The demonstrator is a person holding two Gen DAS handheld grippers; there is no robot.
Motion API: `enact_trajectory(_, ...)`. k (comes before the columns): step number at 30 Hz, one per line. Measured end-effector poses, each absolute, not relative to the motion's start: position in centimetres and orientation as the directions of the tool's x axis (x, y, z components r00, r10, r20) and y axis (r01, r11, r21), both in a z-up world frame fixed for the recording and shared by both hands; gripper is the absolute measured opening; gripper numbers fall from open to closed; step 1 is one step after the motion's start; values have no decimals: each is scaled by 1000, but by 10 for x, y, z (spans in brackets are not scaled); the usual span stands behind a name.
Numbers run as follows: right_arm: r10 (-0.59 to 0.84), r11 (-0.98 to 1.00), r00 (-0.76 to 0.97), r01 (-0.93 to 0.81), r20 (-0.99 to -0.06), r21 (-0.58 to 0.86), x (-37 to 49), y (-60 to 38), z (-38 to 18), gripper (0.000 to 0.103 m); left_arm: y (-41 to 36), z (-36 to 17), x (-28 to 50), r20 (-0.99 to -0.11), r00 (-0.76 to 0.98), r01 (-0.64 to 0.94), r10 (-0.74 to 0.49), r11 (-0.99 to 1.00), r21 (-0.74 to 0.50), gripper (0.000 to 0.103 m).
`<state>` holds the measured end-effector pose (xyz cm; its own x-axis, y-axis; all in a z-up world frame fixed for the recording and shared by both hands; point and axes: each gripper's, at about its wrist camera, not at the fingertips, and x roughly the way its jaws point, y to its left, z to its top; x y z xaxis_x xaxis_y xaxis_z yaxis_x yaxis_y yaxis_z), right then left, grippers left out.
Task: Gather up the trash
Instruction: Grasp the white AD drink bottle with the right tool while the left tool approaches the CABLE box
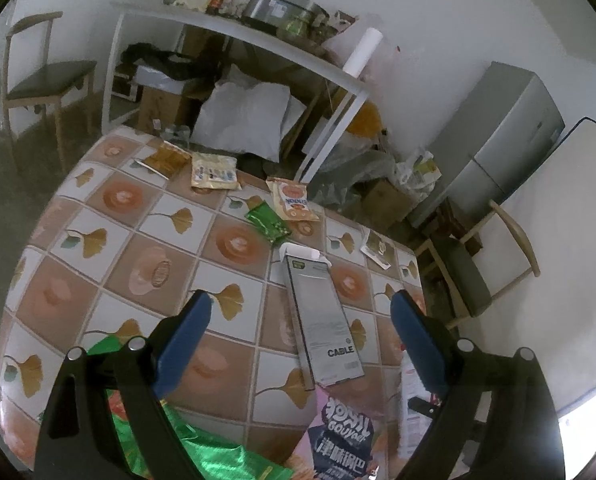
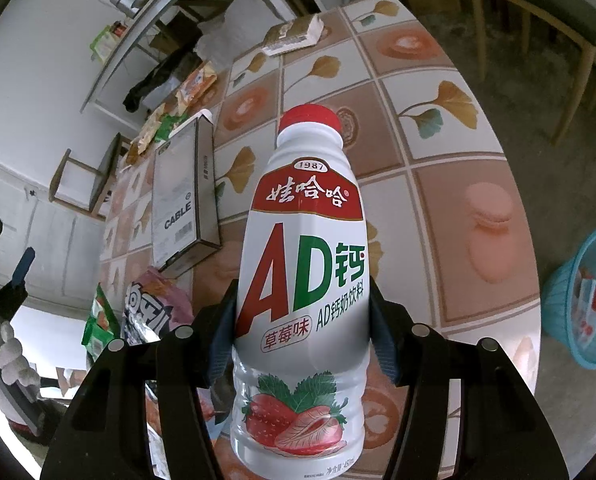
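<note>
Desk (image 1: 109, 240) w/ tiled ginkgo-leaf cloth carries the scattered trash. Blue basket (image 2: 590, 300) stands on the floor beside the desk, some packaging inside. Grey box (image 1: 324, 316) marked CABLE lies flat near mid-desk, far flap open. Bottle (image 2: 302, 280), white w/ red cap & strawberry label, is clamped at its waist in the right tool (image 2: 302, 332), above the desk. Pink bag (image 1: 342, 436) lies just in front of the box; green bag (image 1: 201, 444) under the left tool (image 1: 302, 324), which is wide open & holds nothing (box between its fingers in view). Small green wrapper (image 1: 267, 222) & orange packet (image 1: 293, 200) lie close together further off
</note>
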<state>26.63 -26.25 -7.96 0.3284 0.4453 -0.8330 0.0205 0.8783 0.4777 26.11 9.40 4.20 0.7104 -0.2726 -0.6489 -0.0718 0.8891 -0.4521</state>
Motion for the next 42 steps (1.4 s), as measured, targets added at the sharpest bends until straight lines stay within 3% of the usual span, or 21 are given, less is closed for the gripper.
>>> enact_trajectory(20, 447, 872, 351, 34, -823, 488, 265, -270, -81, 55, 59, -40, 349, -757, 434, -122, -489, 800, -587, 89)
enact_trajectory(32, 465, 862, 359, 27, -809, 506, 267, -279, -83, 55, 4, -87, 406, -877, 329, -221, -349, 875, -431, 91)
enact_trajectory(42, 480, 854, 360, 17, -800, 520, 265, -286, -82, 55, -11, -106, 412, -907, 320, -248, -274, 900, -359, 93)
